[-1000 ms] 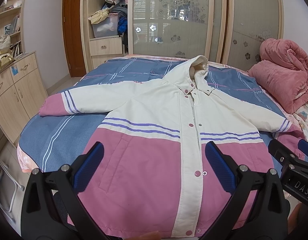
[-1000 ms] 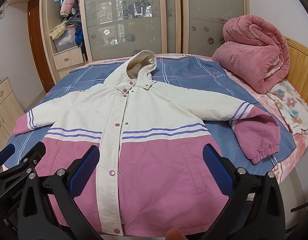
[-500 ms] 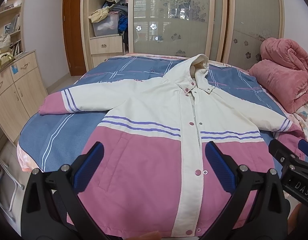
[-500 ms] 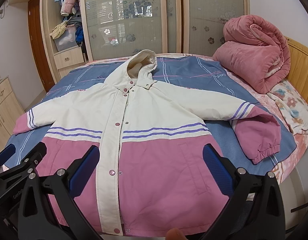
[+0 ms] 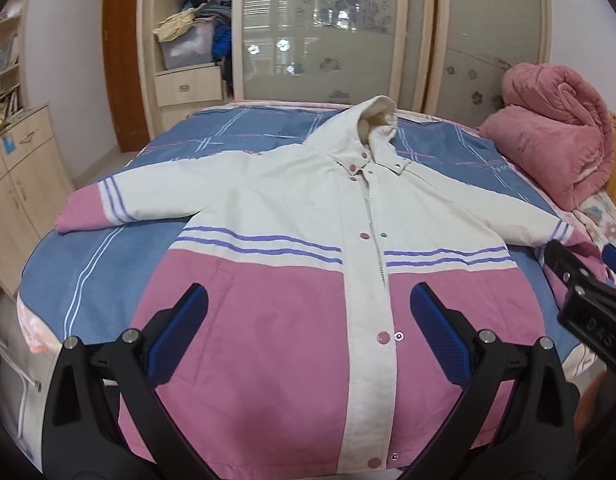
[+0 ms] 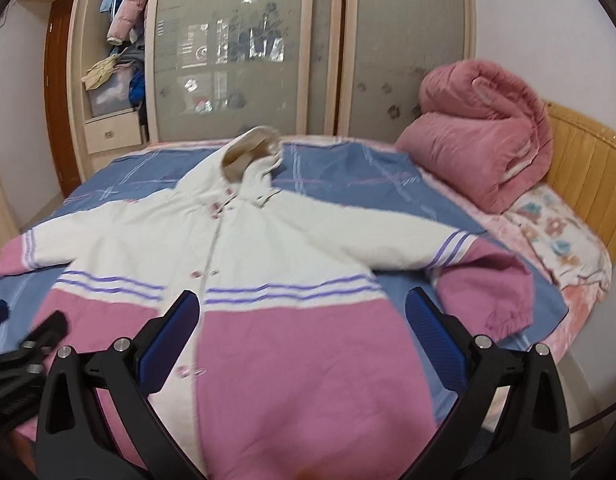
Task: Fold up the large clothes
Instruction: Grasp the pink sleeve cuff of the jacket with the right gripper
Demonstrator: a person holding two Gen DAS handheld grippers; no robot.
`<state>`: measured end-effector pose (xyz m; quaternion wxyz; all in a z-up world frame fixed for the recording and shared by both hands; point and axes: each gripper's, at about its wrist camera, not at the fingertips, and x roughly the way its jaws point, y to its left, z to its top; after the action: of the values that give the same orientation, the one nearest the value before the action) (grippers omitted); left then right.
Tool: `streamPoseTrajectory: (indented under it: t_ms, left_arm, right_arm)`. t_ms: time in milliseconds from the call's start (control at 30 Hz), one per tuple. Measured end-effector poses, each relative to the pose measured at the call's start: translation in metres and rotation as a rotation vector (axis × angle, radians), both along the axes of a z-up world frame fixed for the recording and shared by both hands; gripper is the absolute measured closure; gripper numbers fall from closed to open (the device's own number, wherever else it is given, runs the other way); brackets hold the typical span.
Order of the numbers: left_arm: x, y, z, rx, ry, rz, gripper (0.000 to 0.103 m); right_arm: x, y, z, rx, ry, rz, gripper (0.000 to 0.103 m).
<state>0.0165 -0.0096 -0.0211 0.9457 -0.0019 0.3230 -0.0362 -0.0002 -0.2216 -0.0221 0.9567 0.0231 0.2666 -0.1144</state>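
Both grippers have edged forward over the hooded jacket (image 5: 291, 216), the right view now blurred. It lies flat, front up, on the bed (image 5: 71, 264), hood toward 12 o'clock. Left gripper (image 5: 308, 320) and right gripper (image 6: 301, 320) hover above its pink hem, jaws apart and empty.

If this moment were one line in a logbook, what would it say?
stage: pre-fold | jacket: spread flat on bed, front up, sleeves out | left gripper: open, above hem, empty | right gripper: open, empty
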Motion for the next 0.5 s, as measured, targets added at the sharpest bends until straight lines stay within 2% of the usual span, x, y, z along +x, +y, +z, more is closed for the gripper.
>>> streamPoseTrajectory:
  t_ms: [67,167,267,333,433,500]
  left_arm:
    - [0.003,-0.004,0.000,-0.004,-0.001,-0.021,0.002]
    - [0.009,-0.012,-0.001,-0.029,0.002,-0.067,0.002]
    - [0.016,-0.025,-0.002,-0.005,-0.001,-0.073,0.002]
    - [0.022,-0.034,-0.004,-0.001,0.004,-0.083,0.002]
    - [0.032,-0.045,-0.008,-0.013,0.020,-0.098,0.002]
    - [0.037,-0.052,-0.010,-0.023,0.029,-0.107,0.002]
  right_arm:
    - [0.002,-0.032,-0.010,0.062,-0.010,0.002,0.001]
    - [0.007,-0.107,-0.027,0.218,0.008,-0.074,0.001]
    - [0.009,-0.191,-0.046,0.446,0.087,-0.168,0.001]
    - [-0.001,-0.246,-0.059,0.643,0.075,-0.206,0.001]
    - [-0.022,-0.303,-0.076,0.891,0.028,-0.266,0.001]
    - [-0.033,-0.323,-0.086,0.999,0.006,-0.273,0.001]
